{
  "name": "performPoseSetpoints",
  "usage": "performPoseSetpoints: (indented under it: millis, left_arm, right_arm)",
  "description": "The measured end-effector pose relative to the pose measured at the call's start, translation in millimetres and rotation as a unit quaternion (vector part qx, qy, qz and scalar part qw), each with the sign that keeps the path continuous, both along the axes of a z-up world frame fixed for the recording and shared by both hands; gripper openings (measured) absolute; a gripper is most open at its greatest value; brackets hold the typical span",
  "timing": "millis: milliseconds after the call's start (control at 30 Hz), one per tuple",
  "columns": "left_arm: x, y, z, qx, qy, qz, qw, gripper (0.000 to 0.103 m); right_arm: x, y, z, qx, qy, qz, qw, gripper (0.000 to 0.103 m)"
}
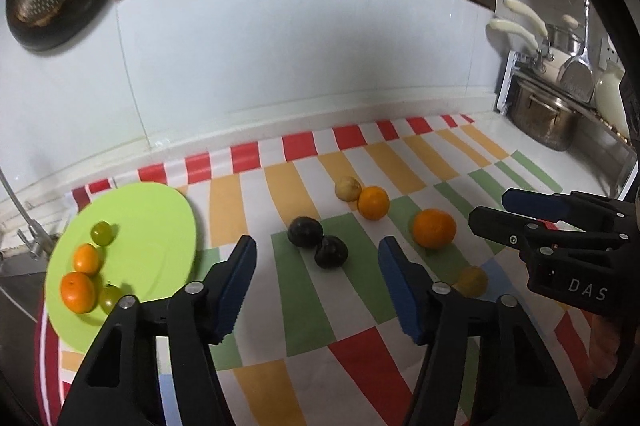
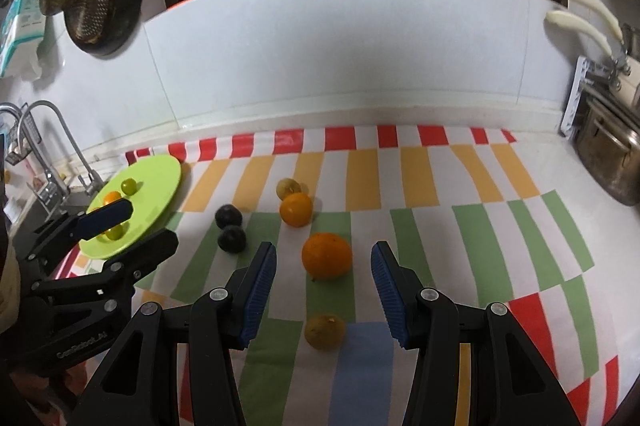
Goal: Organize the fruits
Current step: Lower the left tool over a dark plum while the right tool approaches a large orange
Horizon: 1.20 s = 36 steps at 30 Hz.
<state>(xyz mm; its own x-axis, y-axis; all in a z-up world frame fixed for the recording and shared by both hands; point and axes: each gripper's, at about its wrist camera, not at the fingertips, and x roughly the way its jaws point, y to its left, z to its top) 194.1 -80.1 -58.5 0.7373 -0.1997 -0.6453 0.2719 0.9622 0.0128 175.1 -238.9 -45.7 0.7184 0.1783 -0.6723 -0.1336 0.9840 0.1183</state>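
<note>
Orange (image 2: 327,255) lies on the cloth, ahead between the right tongs (image 2: 323,292).

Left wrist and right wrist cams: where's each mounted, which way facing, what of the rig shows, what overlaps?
Left wrist: on the left gripper, facing down-forward at two dark fruits; right gripper at right.
Right wrist: on the right gripper, facing the large orange; left gripper at left.
Shared: green plate, striped cloth.
</note>
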Motion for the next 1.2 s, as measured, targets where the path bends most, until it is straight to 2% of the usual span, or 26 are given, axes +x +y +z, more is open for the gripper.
performPoseSetpoints:
  millis: [500,933,1200]
  left_arm:
    - [37,-12,-35,-0.008,0.063,-0.014,0.9979,0.043]
    - [56,-12,-52,-0.024,0.107,-0.009,0.9939,0.037]
    - [57,-11,-55,-0.023,0.114,-0.011,0.9932,0.028]
  right_arm:
    - [25,0,-43,0.015,0.058,-0.002,0.998,0.050]
    - [41,6,-54,0.019,0.077,-0.002,0.997,0.050]
    - [49,7,-60,0.017,0.084,0.003,0.996,0.050]
